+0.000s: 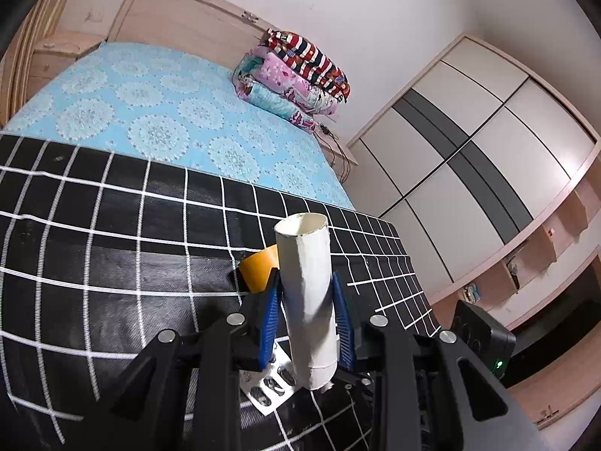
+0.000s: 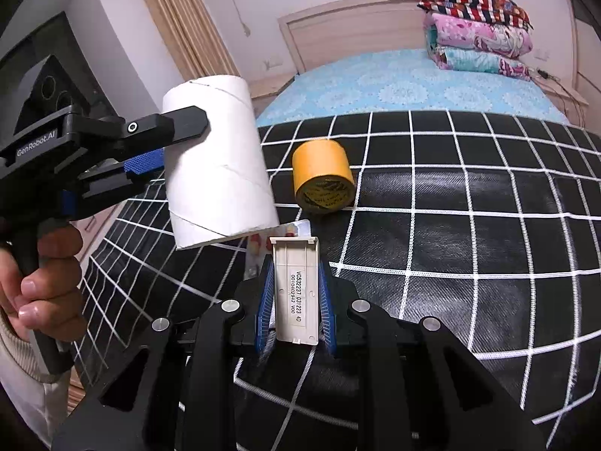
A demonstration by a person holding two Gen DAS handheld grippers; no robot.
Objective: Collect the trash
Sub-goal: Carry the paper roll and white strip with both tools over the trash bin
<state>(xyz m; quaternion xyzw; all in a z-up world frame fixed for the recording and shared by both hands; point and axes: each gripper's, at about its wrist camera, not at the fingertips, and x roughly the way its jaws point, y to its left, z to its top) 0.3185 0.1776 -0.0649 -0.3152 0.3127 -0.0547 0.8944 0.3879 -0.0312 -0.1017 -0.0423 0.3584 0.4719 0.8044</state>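
- The left gripper [image 1: 306,314] has its jaws clamped on a white cardboard tube [image 1: 306,297], the blue pads [image 1: 271,315] pressing its sides; the tube points away from the camera toward 12 o'clock.
- In the right wrist view the same tube [image 2: 219,161] is lifted clear of the black grid-patterned cloth [image 2: 469,225], at about 10 o'clock from the right gripper, with the left gripper [image 2: 165,143] on it and the person's hand [image 2: 41,263] around the handle.
- The right gripper [image 2: 295,297] has its jaws closed on a flat grey plastic cover [image 2: 295,285] bearing a printed label.
- A pill blister pack [image 2: 263,248] lies on the cloth just under the tube's lower end.
- A yellow tape roll [image 2: 323,176] sits on the cloth at 12 o'clock from the right gripper, apart from both held things.
- Beyond the cloth, the blue bed sheet [image 2: 413,82] carries folded quilts [image 2: 477,34] by the headboard.
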